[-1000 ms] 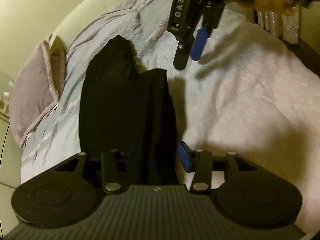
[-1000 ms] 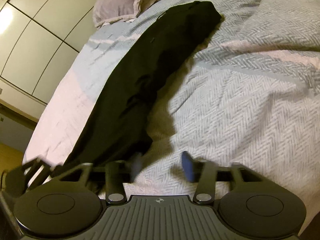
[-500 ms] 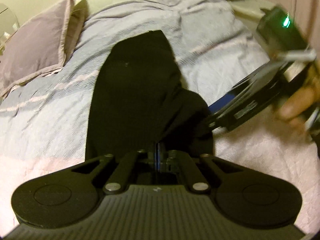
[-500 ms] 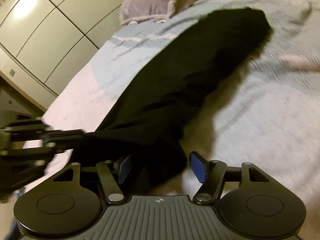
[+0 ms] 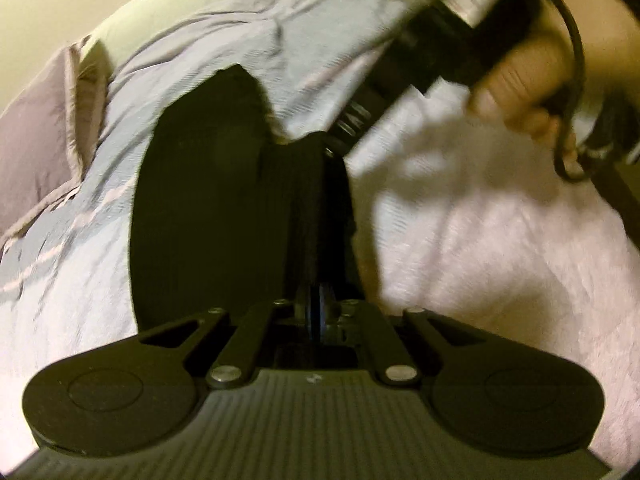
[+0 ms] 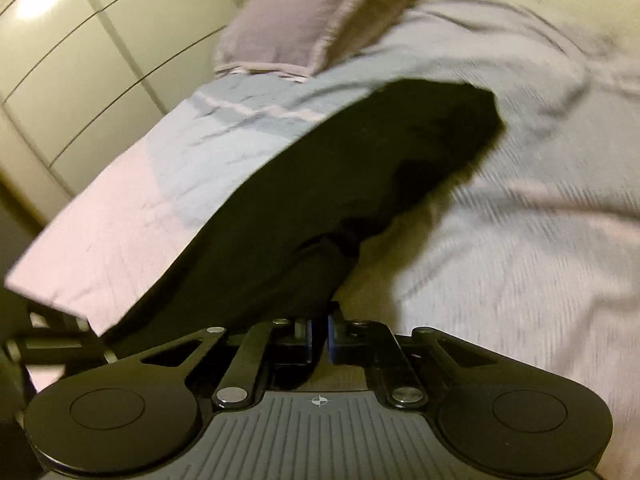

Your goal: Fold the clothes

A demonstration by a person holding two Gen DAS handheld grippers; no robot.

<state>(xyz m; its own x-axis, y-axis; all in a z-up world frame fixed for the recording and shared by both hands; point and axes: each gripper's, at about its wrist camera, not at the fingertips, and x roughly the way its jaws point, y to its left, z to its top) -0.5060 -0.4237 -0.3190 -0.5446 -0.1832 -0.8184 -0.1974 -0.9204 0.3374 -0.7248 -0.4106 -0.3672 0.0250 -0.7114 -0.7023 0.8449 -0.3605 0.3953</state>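
Looking at where things stand, this fold is barely started, if you ask me. One long black cloth garment [image 6: 304, 200] (trousers or similar, too dark and blurry to be sure) lies stretched out lengthwise on the bed with the pale grey herringbone quilt [image 6: 520, 240], its far end pointing up toward the mauve pillow with the lighter border [image 6: 292, 24] near the cream wardrobe doors [image 6: 80, 60].

Both tongs are at the near end of it. The left tongs [image 5: 318, 312] are pinched nearly closed with a ridge of the black fabric running right into them; the log-side wobble suggests they're easing open a hair, but in the left wrist view the blue pads are still pressed together on cloth. The right tongs [image 6: 319, 340] are clamped narrow too, with the near corner of the garment bunched and lifted between the blue pads. In the left wrist view you can also see the person's hand [image 5: 528, 80] gripping the other tool's handle, its tip down at the fabric edge just beyond.

So what's done: near edge grabbed at two spots, side by side, and raised a bit off the quilt. What's left: pretty much everything. The rest of the garment is flat and full length, no fold laid over yet. My guess is the near end needs carrying toward the pillow end, then another fold or two.
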